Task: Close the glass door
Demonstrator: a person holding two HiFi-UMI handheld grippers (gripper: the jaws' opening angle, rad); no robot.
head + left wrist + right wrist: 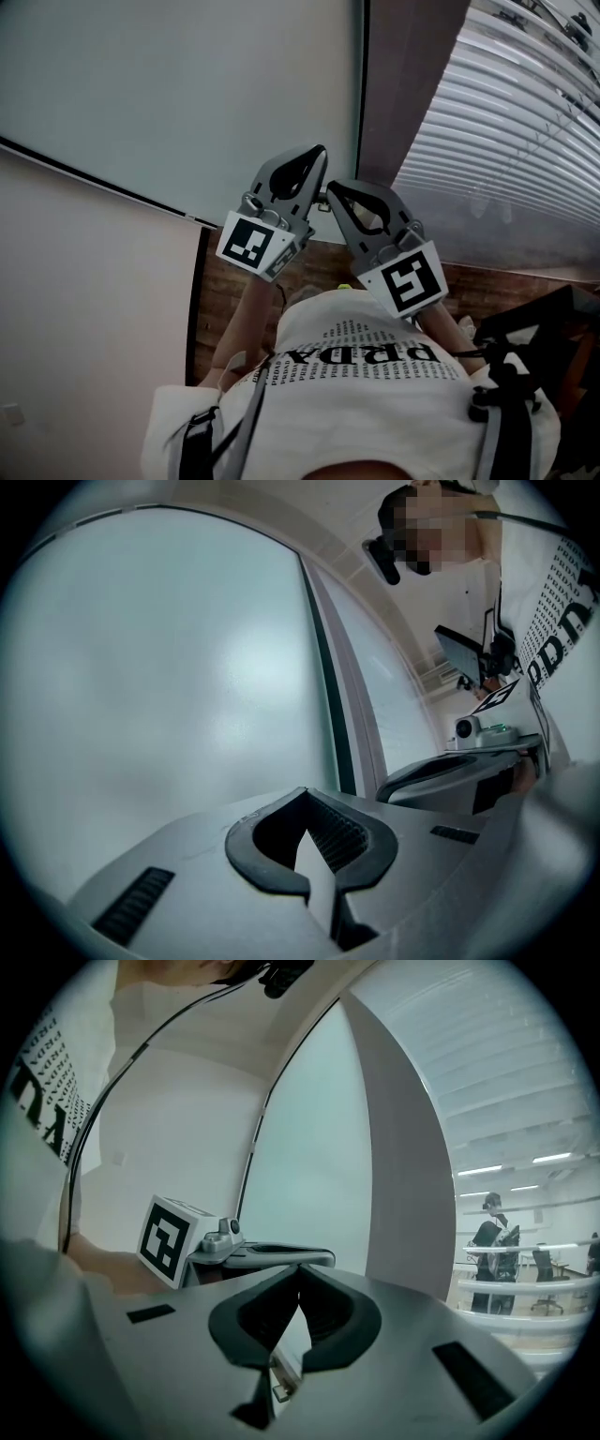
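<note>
The frosted glass door (169, 94) fills the upper left of the head view, and its dark edge strip (361, 84) runs down beside a grey-brown pillar (408, 75). My left gripper (314, 155) and right gripper (336, 190) are held side by side, tips pointing at the door's lower corner by that strip. The left gripper (305, 794) faces the pale glass (169, 686) at close range, jaws together with nothing between them. In its own view the right gripper (298, 1269) is shut too, with the door (309, 1147) ahead. A small metal piece (272, 1391) shows below its jaws.
White slatted blinds (506, 141) cover the window right of the pillar. A white wall (84, 281) meets the door on the left, above a strip of wood floor (225, 291). A dark piece of furniture (534, 328) stands at the right. Beyond the blinds a person (492, 1251) stands.
</note>
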